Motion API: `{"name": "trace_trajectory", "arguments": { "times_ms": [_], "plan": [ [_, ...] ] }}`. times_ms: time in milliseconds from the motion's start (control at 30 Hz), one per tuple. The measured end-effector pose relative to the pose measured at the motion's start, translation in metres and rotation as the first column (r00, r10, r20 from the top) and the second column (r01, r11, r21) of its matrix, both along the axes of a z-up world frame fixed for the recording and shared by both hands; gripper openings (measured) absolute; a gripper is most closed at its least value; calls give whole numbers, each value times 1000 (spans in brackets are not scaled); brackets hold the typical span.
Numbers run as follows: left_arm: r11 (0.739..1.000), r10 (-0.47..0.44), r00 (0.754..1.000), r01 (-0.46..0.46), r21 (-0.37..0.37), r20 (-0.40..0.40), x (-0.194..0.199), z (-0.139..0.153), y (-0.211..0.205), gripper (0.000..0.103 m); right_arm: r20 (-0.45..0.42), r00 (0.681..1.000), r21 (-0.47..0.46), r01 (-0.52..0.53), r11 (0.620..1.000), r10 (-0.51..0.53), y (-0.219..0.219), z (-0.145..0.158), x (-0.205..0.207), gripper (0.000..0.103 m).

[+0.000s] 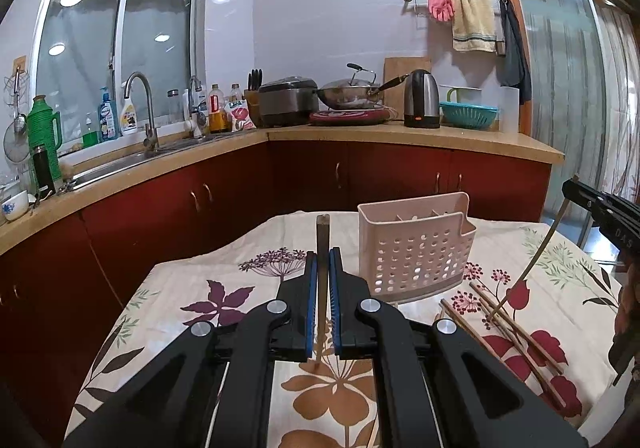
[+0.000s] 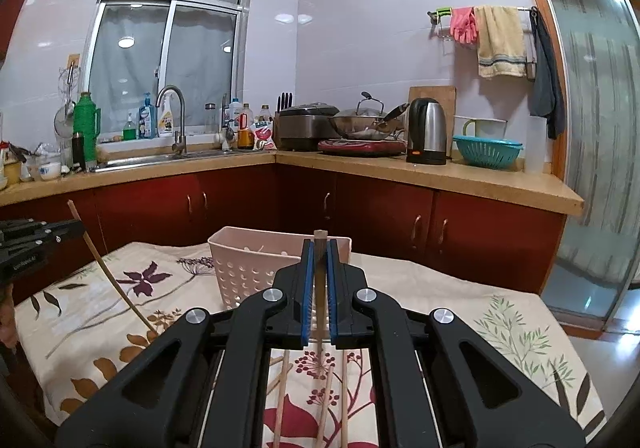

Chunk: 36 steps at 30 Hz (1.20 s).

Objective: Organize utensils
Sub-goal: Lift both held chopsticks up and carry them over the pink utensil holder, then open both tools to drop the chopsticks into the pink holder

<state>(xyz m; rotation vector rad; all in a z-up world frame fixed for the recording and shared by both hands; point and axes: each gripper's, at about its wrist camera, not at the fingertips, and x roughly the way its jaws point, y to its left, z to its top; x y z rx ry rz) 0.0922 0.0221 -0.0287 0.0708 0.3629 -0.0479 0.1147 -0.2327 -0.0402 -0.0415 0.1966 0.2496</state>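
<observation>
We see the left tool (image 1: pixel 322 268) pressed together on a single chopstick (image 1: pixel 322 236), which stands up between the blue pads (image 1: pixel 310 308) with its squared top poking above the tips and its lower end hanging over the flowered cloth (image 1: pixel 200 288) on the worktop. The right tool (image 2: pixel 319 264) is likewise pinched shut on its own chopstick (image 2: pixel 320 238), gripped the same upright way; from the left view that stick (image 1: pixel 532 264) slants down with its tip among the loose chopsticks (image 1: pixel 516 332) still lying on the cloth. Just ahead of both tools stands the pink holder (image 1: pixel 416 248), a perforated plastic basket with divided compartments, upright on the cloth; we cannot tell what is inside it. The loose chopsticks lie just to the holder's near right side, fanned out and overlapping. Beyond the worktop runs a kitchen counter (image 1: pixel 360 132) with red cabinets, a sink tap (image 1: pixel 140 104), a kettle (image 1: pixel 420 100) and a wok (image 1: pixel 348 88).
</observation>
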Motion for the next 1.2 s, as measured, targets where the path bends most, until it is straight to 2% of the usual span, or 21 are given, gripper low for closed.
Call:
{"name": "trace_trajectory", "arguments": {
  "times_ms": [267, 433, 700, 867, 1033, 1200],
  "plan": [
    [999, -39, 999, 40, -33, 25, 7, 19, -5, 7, 18, 1000, 54, -19, 998, 18, -10, 22, 0, 7],
    [995, -79, 995, 83, -58, 69, 12, 45, -10, 7, 58, 998, 82, -36, 996, 32, -18, 48, 2, 7],
    [990, -125, 971, 136, -39, 201, 27, 92, -28, 7, 164, 986, 86, -52, 995, 37, -24, 89, 17, 7],
    [986, -143, 951, 162, -47, 276, 43, 112, -40, 7, 201, 979, 116, -71, 991, 47, -27, 103, 42, 7],
    [983, -143, 947, 170, -69, 288, 67, 110, -49, 7, 212, 977, 112, -61, 992, 36, -21, 97, 70, 7],
    [982, -131, 966, 157, -101, 224, 87, 77, -55, 7, 138, 990, 126, -57, 990, 40, -16, 66, 100, 7]
  ]
}}
